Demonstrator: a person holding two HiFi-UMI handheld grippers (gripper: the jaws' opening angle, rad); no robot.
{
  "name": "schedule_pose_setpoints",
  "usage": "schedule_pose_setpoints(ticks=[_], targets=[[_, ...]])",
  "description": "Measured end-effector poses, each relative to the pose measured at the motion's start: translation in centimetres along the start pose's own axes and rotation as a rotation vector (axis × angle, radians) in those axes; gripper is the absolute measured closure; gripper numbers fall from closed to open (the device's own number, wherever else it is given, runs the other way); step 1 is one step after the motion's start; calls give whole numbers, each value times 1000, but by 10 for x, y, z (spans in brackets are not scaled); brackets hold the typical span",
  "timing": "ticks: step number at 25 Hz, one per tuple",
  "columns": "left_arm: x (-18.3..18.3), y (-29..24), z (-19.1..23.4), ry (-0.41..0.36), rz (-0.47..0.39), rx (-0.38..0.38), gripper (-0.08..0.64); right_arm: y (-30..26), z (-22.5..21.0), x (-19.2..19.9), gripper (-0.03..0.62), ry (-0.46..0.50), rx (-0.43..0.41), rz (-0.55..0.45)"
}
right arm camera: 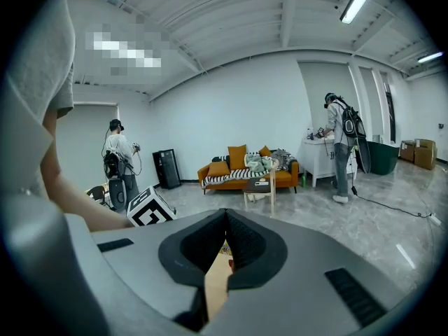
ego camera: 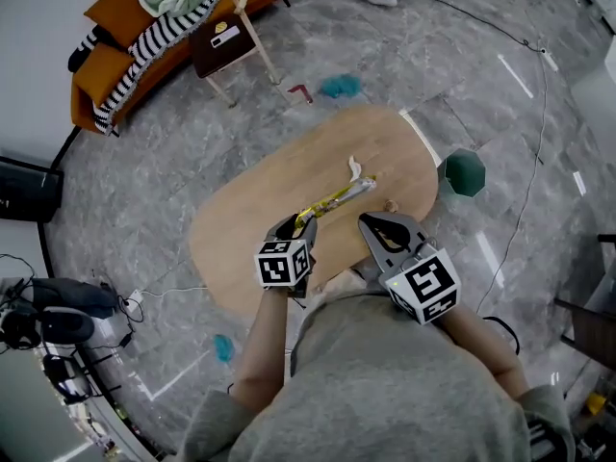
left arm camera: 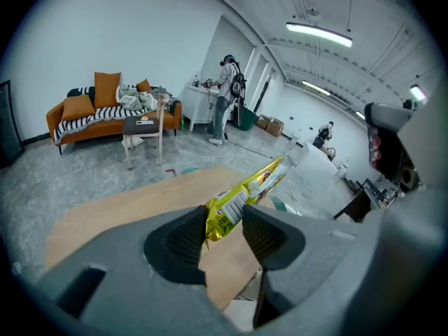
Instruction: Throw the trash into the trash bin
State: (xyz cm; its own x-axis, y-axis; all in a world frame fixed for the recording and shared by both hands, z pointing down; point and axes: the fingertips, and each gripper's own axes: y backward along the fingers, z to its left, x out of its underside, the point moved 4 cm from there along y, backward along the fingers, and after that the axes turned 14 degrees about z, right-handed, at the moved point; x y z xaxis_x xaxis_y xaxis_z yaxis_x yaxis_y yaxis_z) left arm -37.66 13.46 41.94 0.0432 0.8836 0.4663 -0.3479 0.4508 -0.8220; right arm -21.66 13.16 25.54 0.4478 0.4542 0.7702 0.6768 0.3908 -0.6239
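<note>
A long yellow snack wrapper sticks out over the oval wooden table, and my left gripper is shut on its near end. In the left gripper view both pads pinch the wrapper, whose far end points up and to the right. My right gripper hovers beside it over the table's near edge, its tips meeting with nothing between them. A green trash bin stands on the floor off the table's right end. A white crumpled scrap lies on the table beyond the wrapper.
A small brown bit lies near the table's right edge. An orange sofa and a small side table stand at the far left. Blue scraps lie on the floor. People stand in the background of the right gripper view.
</note>
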Motion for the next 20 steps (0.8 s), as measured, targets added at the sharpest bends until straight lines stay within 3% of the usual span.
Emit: schedule_pose_setpoints(ticks=[20], targets=[[-29, -53, -134, -40, 4, -4, 390, 98, -121, 57, 584, -93, 47, -42]])
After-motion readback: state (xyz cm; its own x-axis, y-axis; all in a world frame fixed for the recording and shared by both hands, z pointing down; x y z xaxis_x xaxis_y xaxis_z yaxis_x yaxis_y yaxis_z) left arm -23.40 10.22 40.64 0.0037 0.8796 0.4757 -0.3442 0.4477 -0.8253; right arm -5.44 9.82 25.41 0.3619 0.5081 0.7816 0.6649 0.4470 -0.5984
